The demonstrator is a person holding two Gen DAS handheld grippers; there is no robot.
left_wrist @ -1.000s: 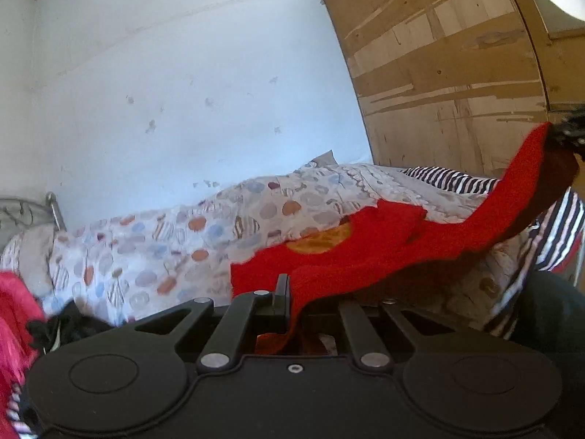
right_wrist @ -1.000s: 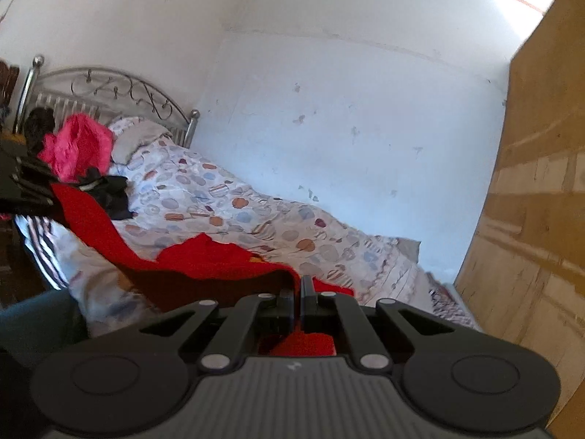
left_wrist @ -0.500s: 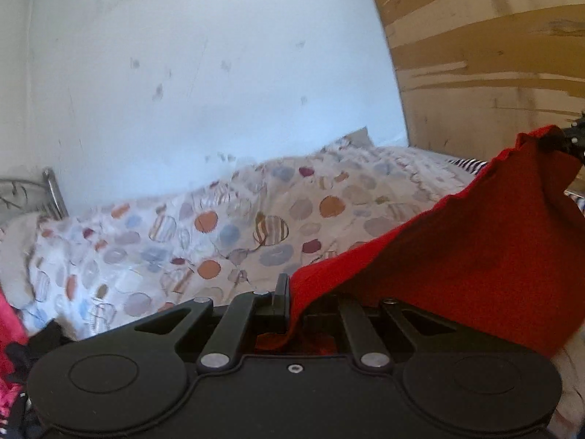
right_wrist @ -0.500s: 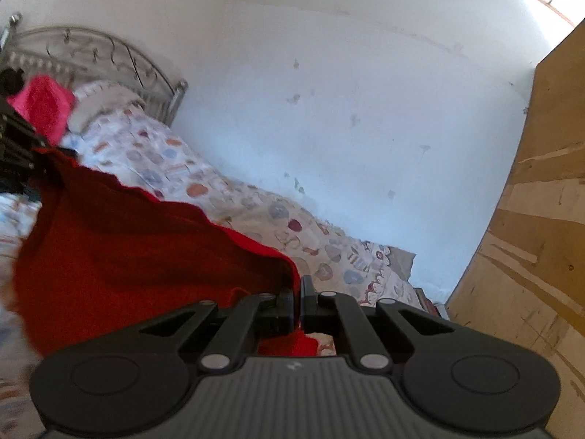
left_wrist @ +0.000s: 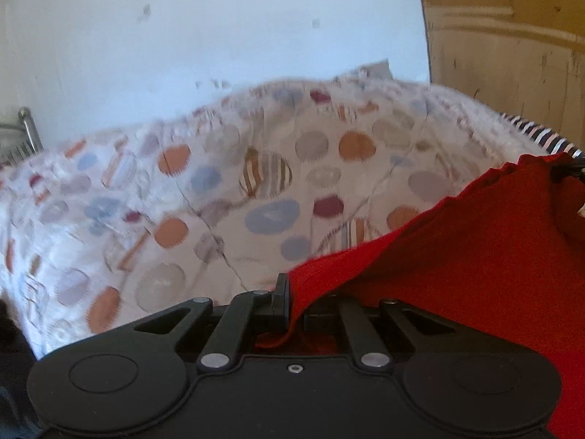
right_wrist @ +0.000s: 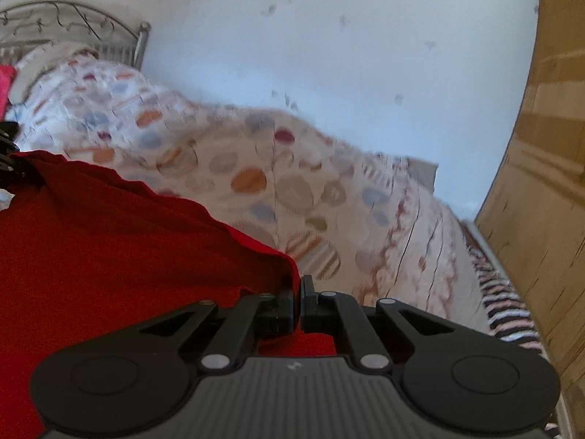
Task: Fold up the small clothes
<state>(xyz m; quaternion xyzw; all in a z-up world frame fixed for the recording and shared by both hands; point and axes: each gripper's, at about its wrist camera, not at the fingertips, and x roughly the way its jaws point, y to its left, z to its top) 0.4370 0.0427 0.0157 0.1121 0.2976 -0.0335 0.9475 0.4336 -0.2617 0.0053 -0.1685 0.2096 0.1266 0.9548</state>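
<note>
Over the near edge of the bed (left_wrist: 226,190), the red garment (left_wrist: 475,256) now hangs as a broad sheet between both hands, where a second ago it trailed from a heap on the quilt. The left gripper (left_wrist: 289,292) and right gripper (right_wrist: 297,292) each have fingers clenched on a top corner. Lifted clear and stretched, it looks ready to be laid flat for folding.

Motion-blurred spotted duvet (left_wrist: 256,190); red garment (right_wrist: 109,241) cut off by frame edges
</note>
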